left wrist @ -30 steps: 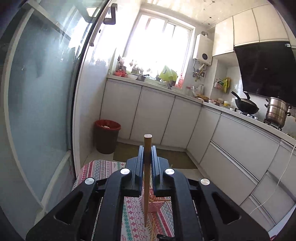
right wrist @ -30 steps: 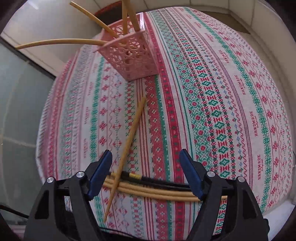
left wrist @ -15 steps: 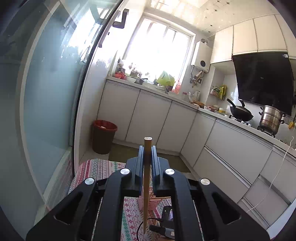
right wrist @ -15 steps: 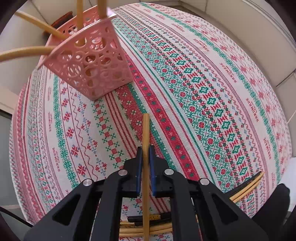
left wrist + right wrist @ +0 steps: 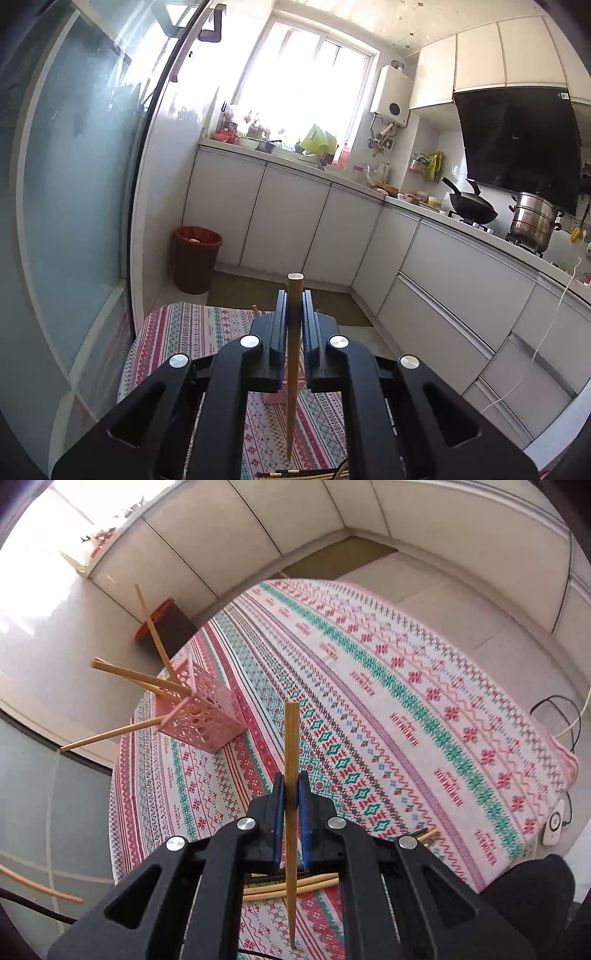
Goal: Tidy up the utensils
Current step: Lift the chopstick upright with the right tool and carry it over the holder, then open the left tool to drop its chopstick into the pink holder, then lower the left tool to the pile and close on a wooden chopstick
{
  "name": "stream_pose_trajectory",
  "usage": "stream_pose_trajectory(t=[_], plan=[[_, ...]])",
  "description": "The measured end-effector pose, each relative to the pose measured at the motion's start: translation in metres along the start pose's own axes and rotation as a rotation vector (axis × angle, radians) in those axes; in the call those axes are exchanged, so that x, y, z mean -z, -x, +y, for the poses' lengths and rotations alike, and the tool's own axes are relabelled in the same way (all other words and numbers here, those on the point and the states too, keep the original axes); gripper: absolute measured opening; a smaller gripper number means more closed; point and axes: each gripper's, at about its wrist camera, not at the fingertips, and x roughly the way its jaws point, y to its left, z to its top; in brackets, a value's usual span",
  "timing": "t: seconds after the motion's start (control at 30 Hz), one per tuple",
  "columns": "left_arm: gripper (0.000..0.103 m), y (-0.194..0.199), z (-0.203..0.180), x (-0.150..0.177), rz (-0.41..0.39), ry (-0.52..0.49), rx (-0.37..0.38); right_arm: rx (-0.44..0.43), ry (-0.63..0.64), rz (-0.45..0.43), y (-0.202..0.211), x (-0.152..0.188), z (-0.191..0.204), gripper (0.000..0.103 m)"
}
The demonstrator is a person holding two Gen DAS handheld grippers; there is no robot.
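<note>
Left hand-held gripper (image 5: 294, 314): clenched on one wooden chopstick (image 5: 293, 369), which stands about upright between the jaws, its flat end above them and its thin end hanging over the surface (image 5: 177, 332).
Right hand-held gripper (image 5: 291, 794): clenched on a second chopstick (image 5: 291, 746), raised above the striped cloth (image 5: 406, 701); the stick passes through the jaws, both ends free.
Pink holder (image 5: 203, 716): perforated basket on the far left part of the cloth, with several chopsticks (image 5: 147, 681) leaning out of it to the left.
Loose chopsticks (image 5: 295, 884): they lie on the cloth at the near edge, below the right hand-held gripper.
Background: kitchen cabinets (image 5: 288, 221) and a red bin (image 5: 195, 258) on the floor.
</note>
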Motion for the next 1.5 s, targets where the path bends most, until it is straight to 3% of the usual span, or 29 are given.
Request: stream_pose_trajectory(t=[0.3, 0.5, 0.83, 1.03, 1.33, 1.5], plan=[[0.007, -0.017, -0.028, -0.002, 0.031, -0.013, 0.010, -0.088, 0.127, -0.183, 0.095, -0.025, -0.006, 0.007], [0.007, -0.039, -0.043, -0.014, 0.028, -0.039, 0.007, -0.117, 0.167, -0.305, 0.147, -0.063, 0.002, 0.007], [0.007, -0.085, -0.050, -0.044, -0.027, -0.053, -0.029, -0.255, 0.214, -0.494, 0.199, -0.134, 0.053, 0.007], [0.007, -0.130, -0.042, -0.047, -0.023, -0.049, -0.067, -0.293, 0.261, -0.523, 0.184, -0.161, 0.096, 0.007], [0.007, -0.202, -0.013, -0.021, 0.043, -0.021, -0.132, -0.303, 0.274, -0.468, 0.108, -0.176, 0.121, 0.007], [0.007, -0.180, -0.003, -0.021, 0.012, 0.036, -0.094, -0.292, 0.293, -0.440, 0.080, -0.173, 0.126, 0.007]])
